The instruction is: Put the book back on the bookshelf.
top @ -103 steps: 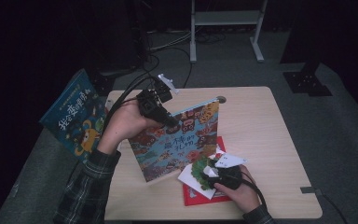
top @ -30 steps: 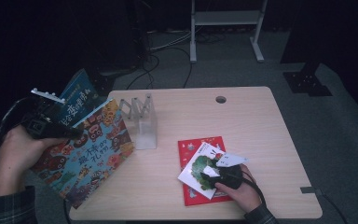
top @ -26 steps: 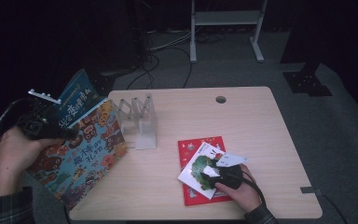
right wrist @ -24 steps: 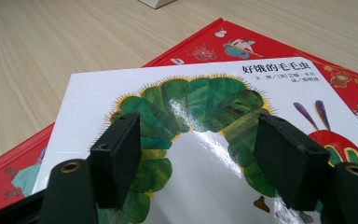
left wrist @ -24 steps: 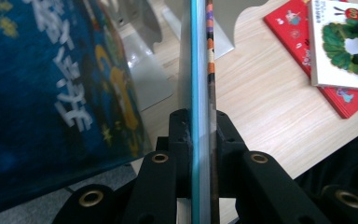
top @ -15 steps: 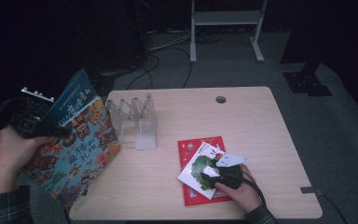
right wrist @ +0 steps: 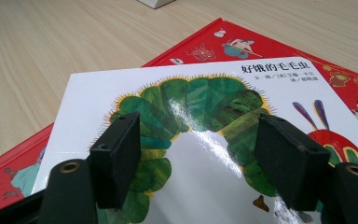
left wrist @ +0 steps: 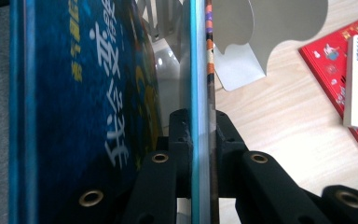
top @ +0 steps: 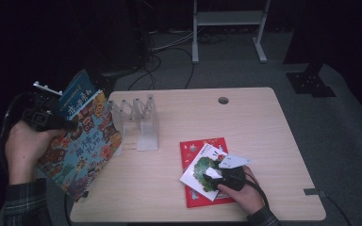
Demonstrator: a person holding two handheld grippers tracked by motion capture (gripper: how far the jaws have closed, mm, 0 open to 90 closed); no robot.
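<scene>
Picture book [top: 82, 143]: clamped edge-on in left gripper [left wrist: 199, 126], now off the table's [top: 264, 127] left edge; earlier it stood mid-table. Blue book [top: 78, 94] just behind it. Rack [top: 139, 120]: empty, uncovered since. Right gripper [right wrist: 198, 158]: unmoved, jaws apart, resting on white book [right wrist: 205, 93], which lies atop red book [right wrist: 242, 39].

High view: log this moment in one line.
left gripper: shut on colourful picture book | right gripper: open over white caterpillar book | clear rack: empty

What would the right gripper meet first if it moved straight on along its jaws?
Probably the white caterpillar book: the right gripper has open jaws right above its cover. The book lies on the red book.
</scene>
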